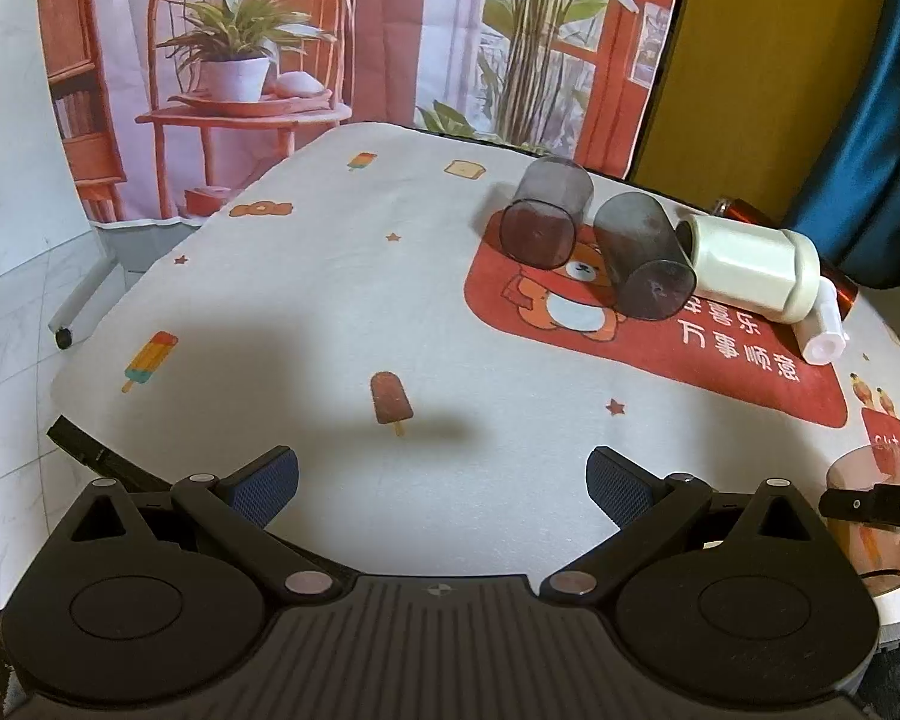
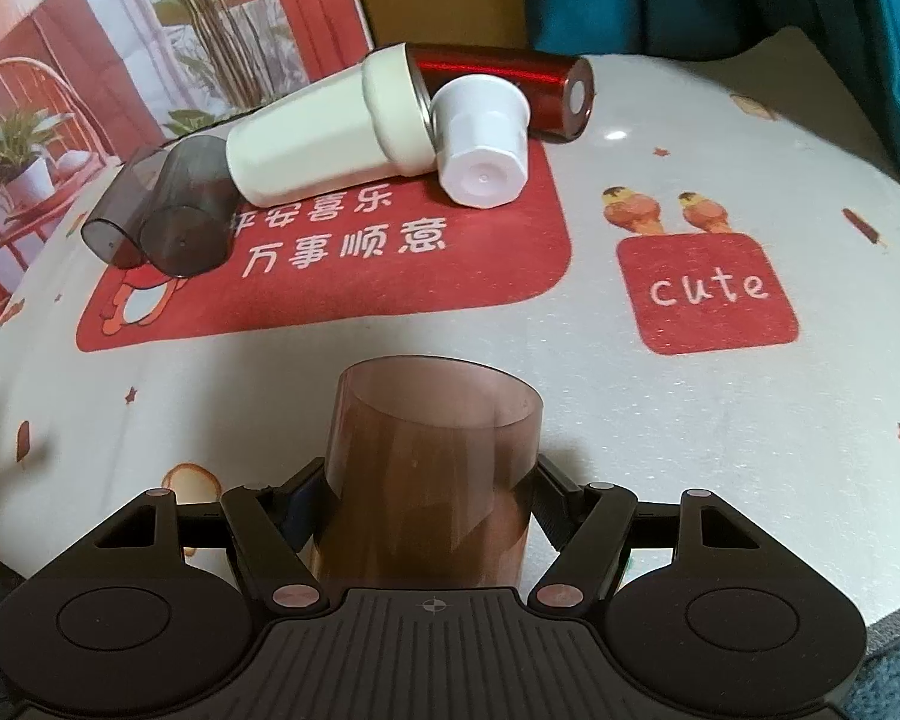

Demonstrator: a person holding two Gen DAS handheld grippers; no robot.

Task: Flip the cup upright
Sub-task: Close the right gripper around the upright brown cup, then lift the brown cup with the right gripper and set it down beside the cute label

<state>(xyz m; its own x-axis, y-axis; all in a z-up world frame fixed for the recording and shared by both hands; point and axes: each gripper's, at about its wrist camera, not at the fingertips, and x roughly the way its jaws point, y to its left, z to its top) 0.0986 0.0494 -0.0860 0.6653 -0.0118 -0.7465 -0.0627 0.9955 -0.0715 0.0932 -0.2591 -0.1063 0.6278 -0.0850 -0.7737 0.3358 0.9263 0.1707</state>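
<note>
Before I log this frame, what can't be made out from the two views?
- Brown cup base: right wrist view, hidden behind the right gripper body, so whether it touches the table is unclear.
- Same cup, left wrist view: cut off by the right edge and crossed by a finger.
- Red flask mouth: hidden behind the white cup.
- Left gripper: open, nothing between its fingers.

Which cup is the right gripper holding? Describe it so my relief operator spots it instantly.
Start at the big red bear mat on the white tablecloth, then come toward the near table edge. There the right gripper grips a translucent brown cup, open rim up. Unlike the two smoky grey cups lying on their sides on the mat, it stands upright and alone.
</note>
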